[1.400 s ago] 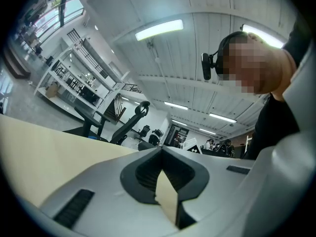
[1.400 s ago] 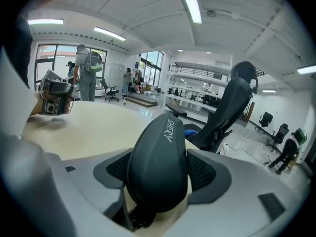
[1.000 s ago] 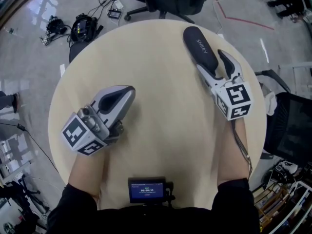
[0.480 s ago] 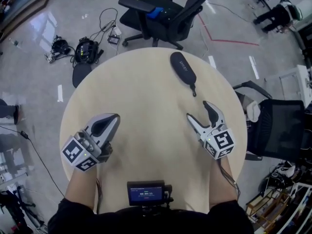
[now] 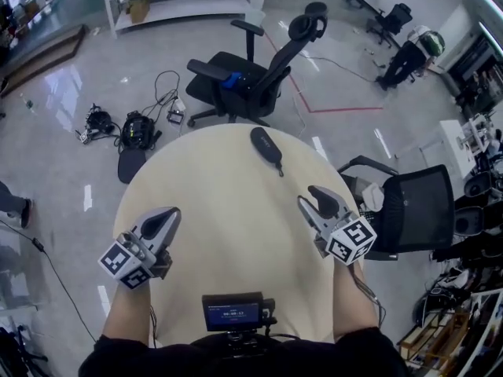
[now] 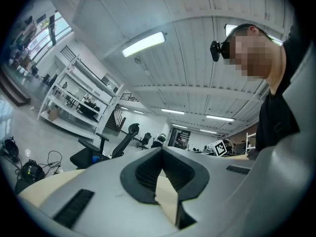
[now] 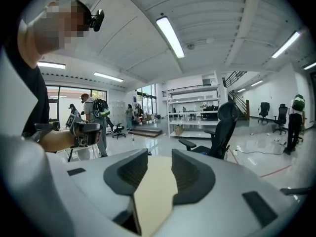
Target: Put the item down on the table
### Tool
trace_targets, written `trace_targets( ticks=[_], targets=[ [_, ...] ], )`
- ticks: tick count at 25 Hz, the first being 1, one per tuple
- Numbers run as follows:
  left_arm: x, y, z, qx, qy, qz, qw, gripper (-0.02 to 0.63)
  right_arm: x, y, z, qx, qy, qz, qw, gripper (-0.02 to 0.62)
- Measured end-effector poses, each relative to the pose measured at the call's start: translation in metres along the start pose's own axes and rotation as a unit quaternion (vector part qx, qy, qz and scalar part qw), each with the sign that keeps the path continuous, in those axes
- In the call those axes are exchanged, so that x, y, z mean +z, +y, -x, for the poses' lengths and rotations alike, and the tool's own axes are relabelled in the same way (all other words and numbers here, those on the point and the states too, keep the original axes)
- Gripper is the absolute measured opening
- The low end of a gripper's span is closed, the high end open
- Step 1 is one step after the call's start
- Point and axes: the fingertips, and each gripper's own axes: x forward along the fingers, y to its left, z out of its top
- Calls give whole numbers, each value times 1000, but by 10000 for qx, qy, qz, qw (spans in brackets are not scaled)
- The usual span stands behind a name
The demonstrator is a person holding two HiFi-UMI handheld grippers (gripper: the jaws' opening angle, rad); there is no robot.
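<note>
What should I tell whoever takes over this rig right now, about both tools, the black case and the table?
Left tool: shut, nothing in it, at the near left edge of the table.
Right tool: open; its jaws have just been closing, with nothing between them, only bare table showing through. It is at the near right side.
Black case: lies flat on the table near the far edge, apart from both tools.
Done: the case is set down and let go.
Left: nothing more for this job, as far as the views show.
</note>
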Motion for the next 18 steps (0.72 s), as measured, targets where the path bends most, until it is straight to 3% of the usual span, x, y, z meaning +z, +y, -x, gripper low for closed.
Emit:
trace_targets(
  ticks=[7,11,18],
  targets=[
    [35,-64,68,-309,-141,43,9994,2,48,56,78,-133,-614,-507,9967,8],
    [56,-85,119,-394,-261,-53,9989,2,57,102,115,-204,-777,-685,9944,5],
    [80,-128,188,-601,-189,-212,9978,2,58,185,179,-352,-745,-511,9953,5]
  ],
)
